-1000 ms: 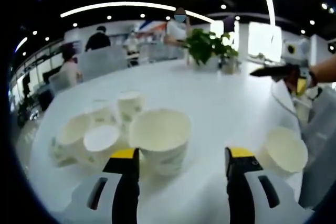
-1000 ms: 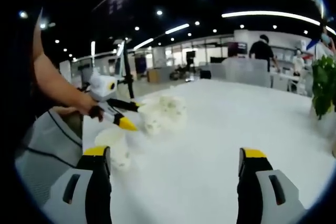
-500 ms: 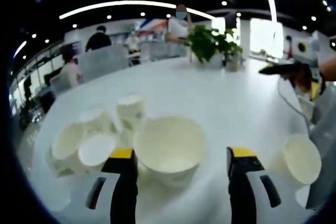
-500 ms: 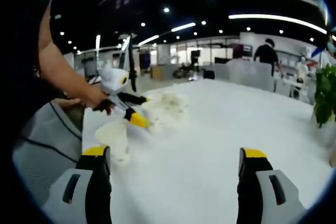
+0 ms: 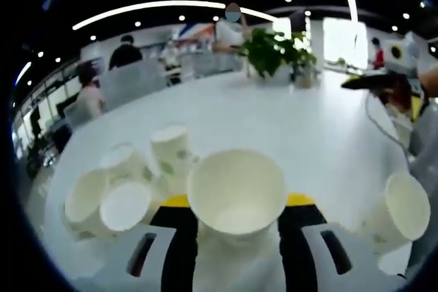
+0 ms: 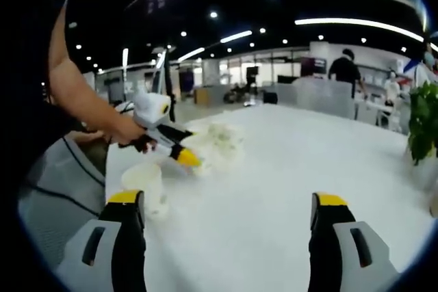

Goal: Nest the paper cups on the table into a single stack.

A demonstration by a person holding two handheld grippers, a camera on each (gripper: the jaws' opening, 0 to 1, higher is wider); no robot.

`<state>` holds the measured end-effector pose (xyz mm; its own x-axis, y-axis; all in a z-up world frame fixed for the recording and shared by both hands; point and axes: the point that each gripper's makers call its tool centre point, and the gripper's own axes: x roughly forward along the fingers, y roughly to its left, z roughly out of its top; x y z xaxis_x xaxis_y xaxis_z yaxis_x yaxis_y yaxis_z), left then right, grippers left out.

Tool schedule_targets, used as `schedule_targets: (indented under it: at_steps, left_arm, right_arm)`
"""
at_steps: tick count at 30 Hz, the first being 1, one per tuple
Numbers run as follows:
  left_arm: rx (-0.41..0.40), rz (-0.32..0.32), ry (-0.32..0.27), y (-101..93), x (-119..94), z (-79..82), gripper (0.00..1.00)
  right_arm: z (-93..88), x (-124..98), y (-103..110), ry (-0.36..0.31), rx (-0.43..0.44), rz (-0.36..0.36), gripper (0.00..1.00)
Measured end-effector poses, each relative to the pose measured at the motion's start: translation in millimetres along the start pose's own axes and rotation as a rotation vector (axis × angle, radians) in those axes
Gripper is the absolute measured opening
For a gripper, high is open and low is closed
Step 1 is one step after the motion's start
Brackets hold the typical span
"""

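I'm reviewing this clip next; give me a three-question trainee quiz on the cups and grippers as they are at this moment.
1. True or false: the left gripper has its jaws closed around a paper cup.
2. Multiple choice: in the left gripper view, where does the lone cup stand relative to the held one? A) right of it, apart from the cluster B) inside the cluster C) on the potted plant
3. Fill in: the right gripper has its jaws ____ with only bare white table between them.

Key: 1 true; 2 A; 3 open. The cluster of cups lies left of the held one.
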<state>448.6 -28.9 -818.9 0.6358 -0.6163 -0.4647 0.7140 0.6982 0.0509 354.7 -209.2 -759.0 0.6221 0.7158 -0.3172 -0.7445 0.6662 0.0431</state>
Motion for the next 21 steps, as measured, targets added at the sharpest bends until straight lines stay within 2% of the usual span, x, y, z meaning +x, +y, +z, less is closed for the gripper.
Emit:
schedule_targets:
  at_steps: [14, 21]
  left_arm:
    - [0.001, -0.007, -0.012, 4.4, -6.1, 10.1, 0.41]
    - [-0.009, -0.017, -0.018, 8.9, -12.1, 26.0, 0.42]
  right_arm:
    - [1.4, 0.7, 2.2, -0.006, 0.008, -0.006, 0.99]
    - [7.0, 2.8, -1.0, -0.021, 0.001, -0.020, 1.00]
